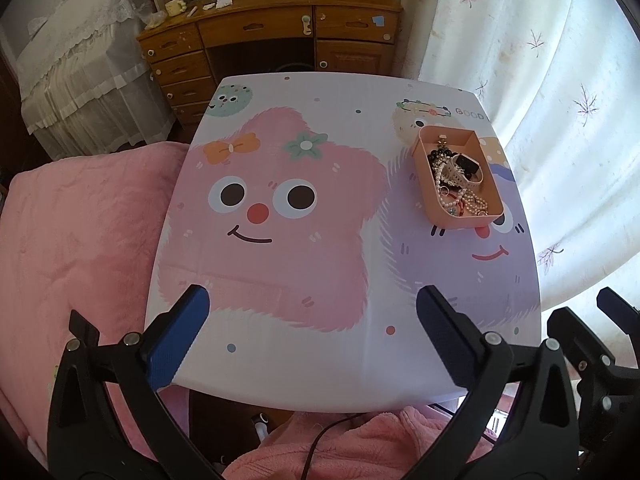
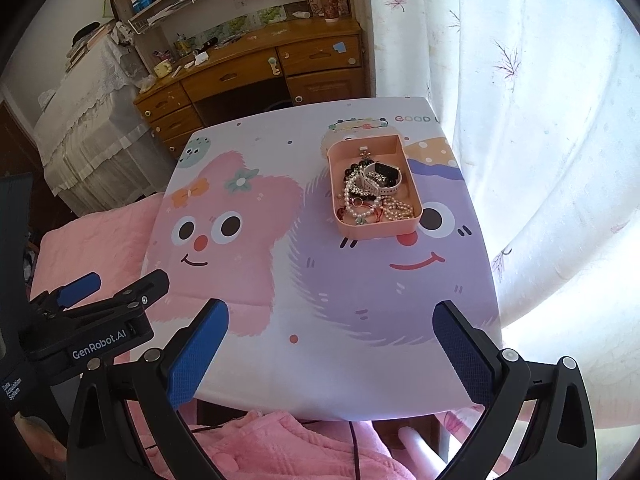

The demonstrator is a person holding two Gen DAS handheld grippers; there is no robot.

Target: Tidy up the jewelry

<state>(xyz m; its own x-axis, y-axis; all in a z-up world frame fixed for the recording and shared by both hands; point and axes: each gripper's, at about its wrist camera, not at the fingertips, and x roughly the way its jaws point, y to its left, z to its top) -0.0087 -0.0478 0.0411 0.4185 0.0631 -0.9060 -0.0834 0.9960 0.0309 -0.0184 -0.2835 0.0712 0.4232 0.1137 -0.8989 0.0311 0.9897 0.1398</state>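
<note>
A pink tray [image 1: 464, 222] [image 2: 378, 230] sits at the far right of the cartoon-printed table [image 1: 280, 272] [image 2: 320, 312]. It holds a tangle of jewelry [image 1: 456, 188] [image 2: 370, 196]: pearl strands, dark beads and a white-strapped watch [image 1: 466, 170] [image 2: 384, 180]. My left gripper [image 1: 312, 312] stands open above the table's near edge, nothing between its blue pads. My right gripper [image 2: 330, 326] is open too, empty, over the near edge in front of the tray. Each gripper shows at the edge of the other's view.
A pink quilt [image 1: 72, 240] lies left of the table. Pink fleece clothing [image 1: 360, 448] and a black cable [image 1: 320, 440] show below the near edge. A wooden desk [image 1: 272, 40] stands behind the table. White curtains [image 1: 540, 80] hang on the right.
</note>
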